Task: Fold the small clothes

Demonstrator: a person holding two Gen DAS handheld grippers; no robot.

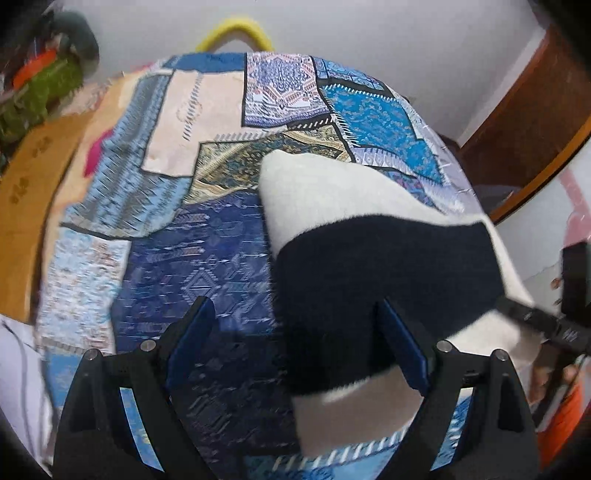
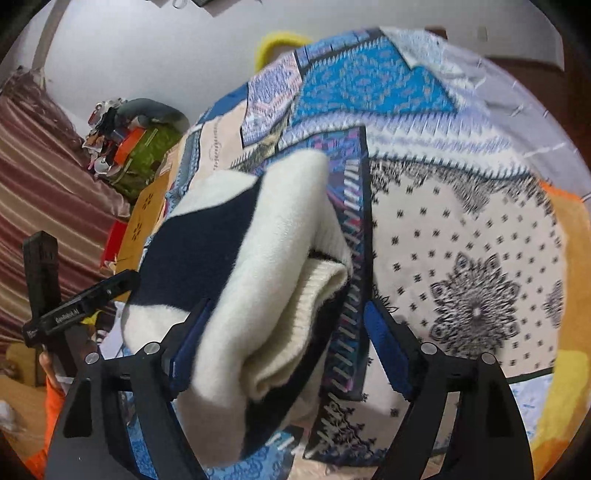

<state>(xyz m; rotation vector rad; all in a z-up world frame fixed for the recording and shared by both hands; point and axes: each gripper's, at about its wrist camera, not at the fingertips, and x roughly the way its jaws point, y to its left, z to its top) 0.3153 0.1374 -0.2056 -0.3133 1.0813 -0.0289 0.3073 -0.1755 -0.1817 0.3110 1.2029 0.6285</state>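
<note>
A folded knitted garment (image 1: 332, 192), cream with a wide navy band, lies on a patchwork-patterned cloth (image 1: 207, 258). My left gripper (image 1: 291, 306) hovers open over the garment's near left edge. Its right finger stands over the navy band and its left finger over the blue cloth. In the right wrist view the garment (image 2: 273, 229) shows a thick rolled cream fold lying between the wide-open fingers of my right gripper (image 2: 287, 306), close to the left finger. Neither pair of pads presses on it. Each gripper shows at the edge of the other's view.
A yellow loop (image 1: 236, 29) sticks up behind the far edge of the patterned cloth (image 2: 461, 240). A pile of green and orange things (image 2: 140, 147) sits at the far left beside a striped drape (image 2: 37, 166). Brown wooden furniture (image 1: 524, 110) stands at the right.
</note>
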